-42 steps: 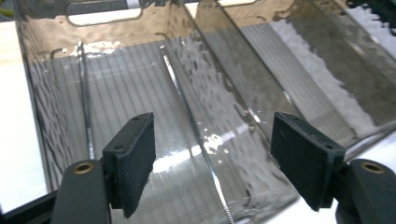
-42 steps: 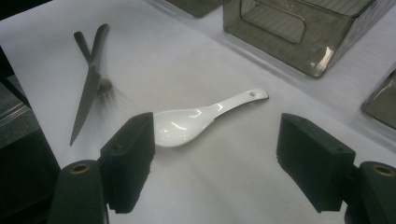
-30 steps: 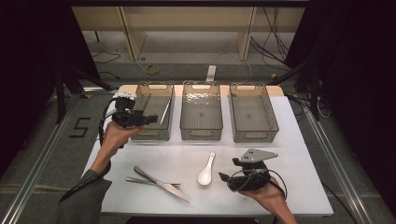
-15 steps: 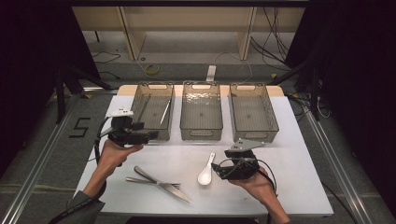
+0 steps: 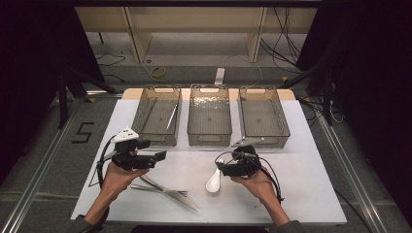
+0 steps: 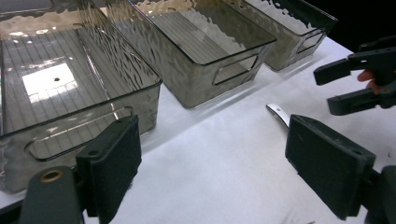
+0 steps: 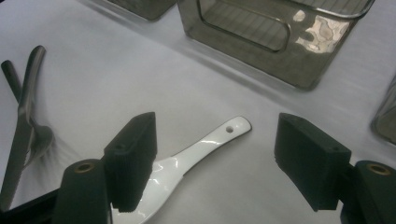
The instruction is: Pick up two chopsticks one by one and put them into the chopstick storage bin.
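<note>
Nearest: knife (image 5: 171, 191) and fork (image 5: 158, 187) crossed on white table (image 5: 311, 194). Left gripper (image 5: 158, 156) empty, jaws just widened. Right gripper (image 5: 219, 167) jaws apart above white ceramic spoon (image 5: 214, 181). Beyond: three smoky bins (image 5: 209, 115).

A lab: cables (image 5: 286, 53) on bare floor; aluminium rails (image 5: 39, 179).

Three bins (image 5: 209, 116) behind spoon (image 5: 214, 181), knife (image 5: 167, 191) and fork (image 5: 158, 189) left of spoon
</note>
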Tool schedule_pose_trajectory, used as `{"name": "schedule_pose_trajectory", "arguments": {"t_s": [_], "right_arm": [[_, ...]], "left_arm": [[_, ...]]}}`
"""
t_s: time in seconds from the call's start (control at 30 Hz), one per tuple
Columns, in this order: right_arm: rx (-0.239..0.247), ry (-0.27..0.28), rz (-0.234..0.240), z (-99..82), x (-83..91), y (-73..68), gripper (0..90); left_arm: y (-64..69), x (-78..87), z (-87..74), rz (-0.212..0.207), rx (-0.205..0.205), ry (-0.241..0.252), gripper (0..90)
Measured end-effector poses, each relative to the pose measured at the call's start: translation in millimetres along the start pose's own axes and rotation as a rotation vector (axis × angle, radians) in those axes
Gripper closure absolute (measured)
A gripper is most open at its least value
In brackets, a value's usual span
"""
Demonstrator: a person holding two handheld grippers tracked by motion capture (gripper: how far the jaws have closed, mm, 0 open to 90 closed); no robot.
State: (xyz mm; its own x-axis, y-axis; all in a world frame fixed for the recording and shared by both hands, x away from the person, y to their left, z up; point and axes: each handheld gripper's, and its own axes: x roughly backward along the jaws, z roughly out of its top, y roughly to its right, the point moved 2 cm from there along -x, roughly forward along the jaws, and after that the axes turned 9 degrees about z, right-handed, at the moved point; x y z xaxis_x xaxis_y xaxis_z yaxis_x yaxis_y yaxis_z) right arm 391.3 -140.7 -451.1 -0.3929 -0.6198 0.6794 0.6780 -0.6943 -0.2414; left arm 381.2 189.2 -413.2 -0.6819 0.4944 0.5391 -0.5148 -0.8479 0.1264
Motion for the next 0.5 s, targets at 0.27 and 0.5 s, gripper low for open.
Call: {"name": "schedule_pose_trajectory", "arguments": {"t_s": [0.27,0.5], "right_arm": [[-0.064,-0.05,-0.007,0.6,-11.2,2.0,31.0],[-0.11,-0.072,0.002,-0.6,-19.3,4.4,31.7]], "left_arm": [[5.2,4.9,-9.7,-0.002,-0.007,-0.009,16.9],[8.4,12.4,-14.3,0.001,-0.01,0.004,16.5]]}}
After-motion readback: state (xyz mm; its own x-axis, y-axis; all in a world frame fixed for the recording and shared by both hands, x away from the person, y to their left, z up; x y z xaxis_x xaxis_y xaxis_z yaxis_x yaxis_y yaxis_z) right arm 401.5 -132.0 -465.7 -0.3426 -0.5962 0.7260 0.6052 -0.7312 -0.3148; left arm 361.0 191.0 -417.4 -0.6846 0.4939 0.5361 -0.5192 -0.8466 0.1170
